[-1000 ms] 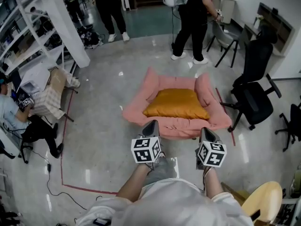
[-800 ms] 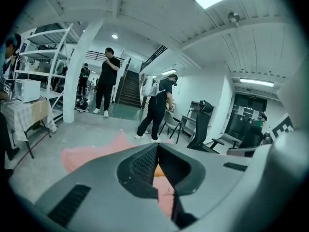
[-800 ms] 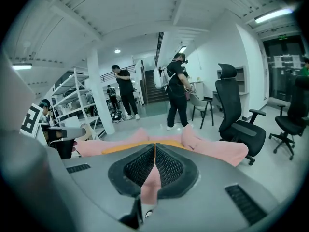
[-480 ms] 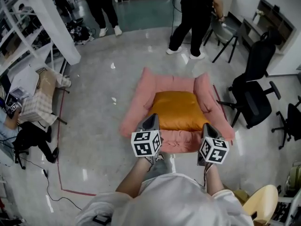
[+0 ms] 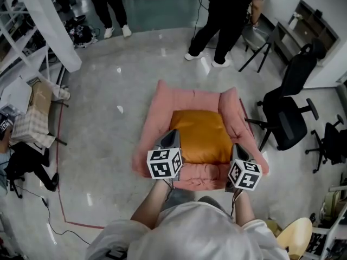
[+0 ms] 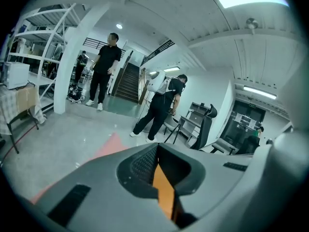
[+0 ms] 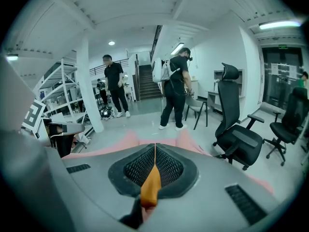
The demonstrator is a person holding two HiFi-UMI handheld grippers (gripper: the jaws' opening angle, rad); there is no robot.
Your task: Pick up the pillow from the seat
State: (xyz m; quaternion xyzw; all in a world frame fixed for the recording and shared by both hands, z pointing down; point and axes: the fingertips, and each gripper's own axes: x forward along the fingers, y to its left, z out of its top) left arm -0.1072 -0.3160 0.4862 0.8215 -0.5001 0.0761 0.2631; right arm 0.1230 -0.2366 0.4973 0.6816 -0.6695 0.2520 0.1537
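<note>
An orange pillow [image 5: 199,136] lies flat on a pink floor seat [image 5: 160,103] in the middle of the head view. My left gripper [image 5: 173,134] is shut and empty, its tips over the seat's front left part at the pillow's near left corner. My right gripper [image 5: 237,147] is also shut and empty, over the seat's right arm by the pillow's near right corner. In the left gripper view the closed jaws [image 6: 157,148] leave a slit showing a sliver of orange pillow [image 6: 165,193]. The right gripper view shows the same: closed jaws [image 7: 154,147], orange pillow [image 7: 150,185], pink seat [image 7: 186,139] behind.
Two black office chairs [image 5: 287,118] stand close to the seat's right side. People [image 5: 227,15] stand behind the seat, beside a folding chair [image 5: 255,42]. A white column [image 5: 51,31] and shelving are at the left. A wooden stool [image 5: 295,237] is at my lower right.
Both grippers have moved forward to the seat's front edge, jaws still shut. The seat and pillow now lie closer below me and squarer in the head view.
</note>
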